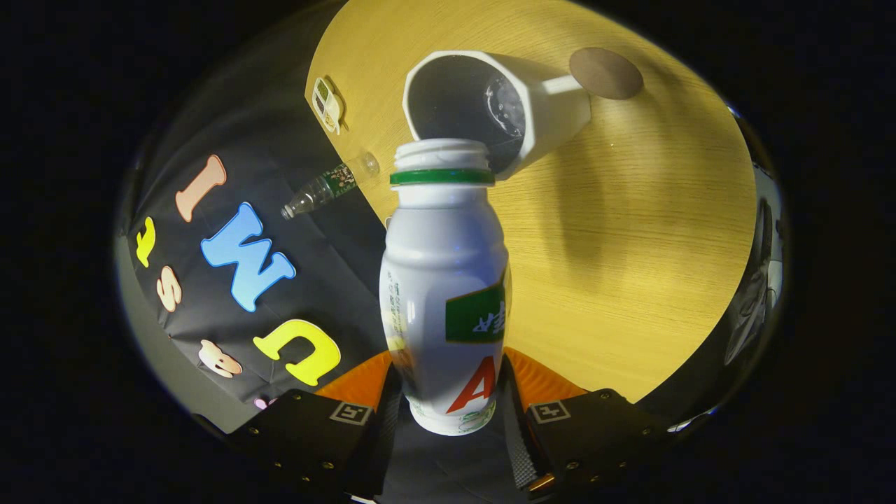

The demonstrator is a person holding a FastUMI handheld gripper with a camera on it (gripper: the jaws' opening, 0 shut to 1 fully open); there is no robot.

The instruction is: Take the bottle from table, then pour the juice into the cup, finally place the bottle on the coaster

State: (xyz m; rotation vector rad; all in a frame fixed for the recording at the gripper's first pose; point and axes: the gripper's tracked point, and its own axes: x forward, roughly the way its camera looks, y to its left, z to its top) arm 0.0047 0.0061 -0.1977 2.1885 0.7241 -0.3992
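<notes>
With my gripper (448, 409) clamped from both sides on the white plastic bottle with the green neck ring (446, 294), its open mouth points at twelve o'clock, just short of the white faceted cup (553, 112) on the wooden table (651, 231); the round brown coaster (606, 73) sits at one o'clock beyond it.

My fingers (448, 413) squeeze a smooth, shiny plastic bottle (445, 280). Above it in the middle, the cup (560, 105) looks like matt plastic. The table (630, 231) is smooth wood with fine lines. At upper right, the coaster (606, 73) looks dull.
</notes>
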